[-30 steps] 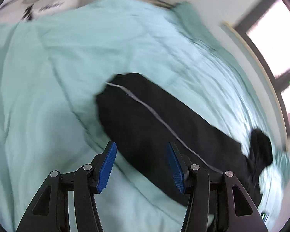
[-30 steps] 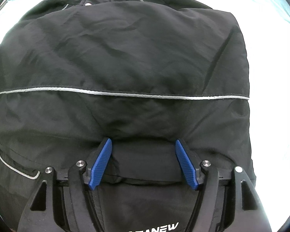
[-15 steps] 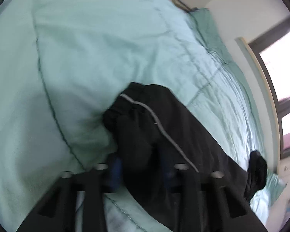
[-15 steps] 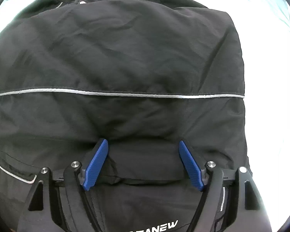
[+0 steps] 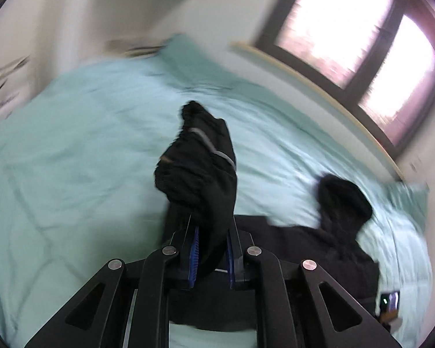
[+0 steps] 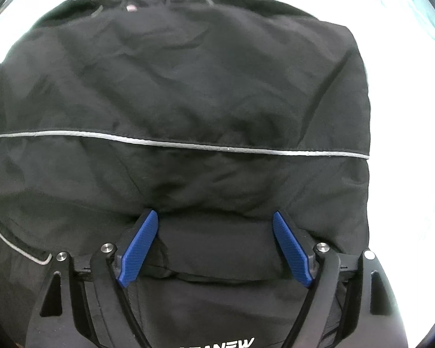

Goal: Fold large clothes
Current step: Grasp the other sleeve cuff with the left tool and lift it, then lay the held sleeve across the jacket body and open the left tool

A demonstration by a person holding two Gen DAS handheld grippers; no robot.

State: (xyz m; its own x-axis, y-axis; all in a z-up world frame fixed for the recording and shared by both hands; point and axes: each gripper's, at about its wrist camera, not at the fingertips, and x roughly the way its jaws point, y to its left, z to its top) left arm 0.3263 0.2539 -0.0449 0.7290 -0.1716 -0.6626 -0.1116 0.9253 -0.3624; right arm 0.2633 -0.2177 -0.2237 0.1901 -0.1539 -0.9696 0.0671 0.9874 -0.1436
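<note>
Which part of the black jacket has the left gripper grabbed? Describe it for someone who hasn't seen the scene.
On the mint-green quilted bed cover lies a black nylon jacket. Its sleeve is raised off the bed, bunched between the left gripper fingers. Grey reflective piping marks it.

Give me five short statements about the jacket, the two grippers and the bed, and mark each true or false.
1. The left gripper is shut on a bunched sleeve of the black jacket. True.
2. The right gripper is clamped on the jacket. False: its jaws are opening, the pads apart over the fabric.
3. The bedcover is light green. True.
4. A grey piping stripe crosses the jacket. True.
5. The sleeve lies flat on the bedcover. False: it is lifted off it.
</note>
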